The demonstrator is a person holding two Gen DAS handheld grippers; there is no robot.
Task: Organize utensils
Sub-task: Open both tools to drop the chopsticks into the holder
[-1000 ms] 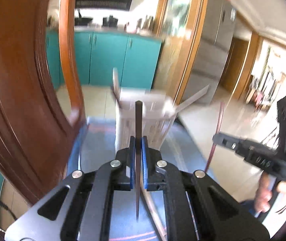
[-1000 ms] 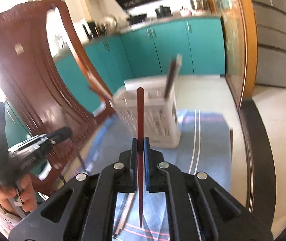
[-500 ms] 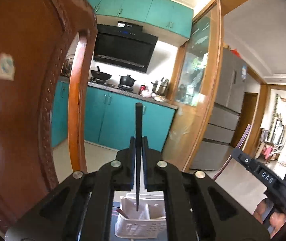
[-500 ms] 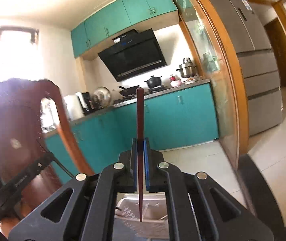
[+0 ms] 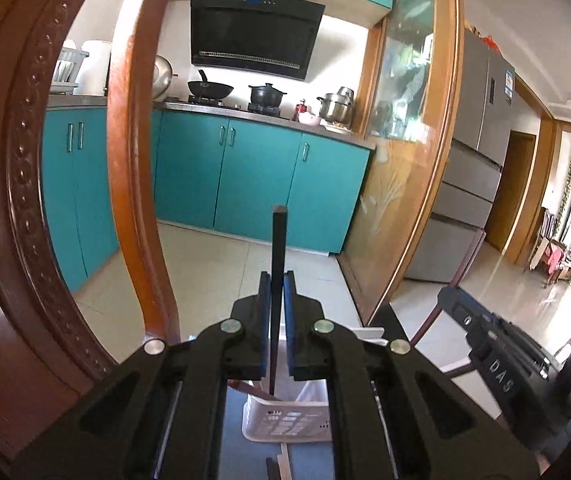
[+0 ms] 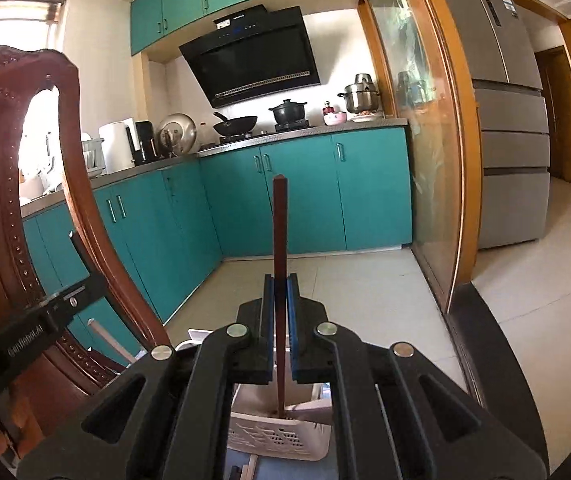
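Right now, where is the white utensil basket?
Low centre in both wrist views: the white utensil basket sits under the left tongs and right tongs.

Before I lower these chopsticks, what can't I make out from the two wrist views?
- White basket interior: both views, mostly hidden behind the gripper bodies.
- Tabletop and loose utensils: cut off at the bottom edges.
- Dark chopstick lower tip in the left hand-held gripper: overlaps the basket rim; depth unclear.
- Red-brown chopstick in the right hand-held gripper: the same.

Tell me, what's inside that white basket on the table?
The white basket shows only part of its open top. A pale utensil end leans against its rim. The right gripper and its reddish chopstick hide most of the inside.
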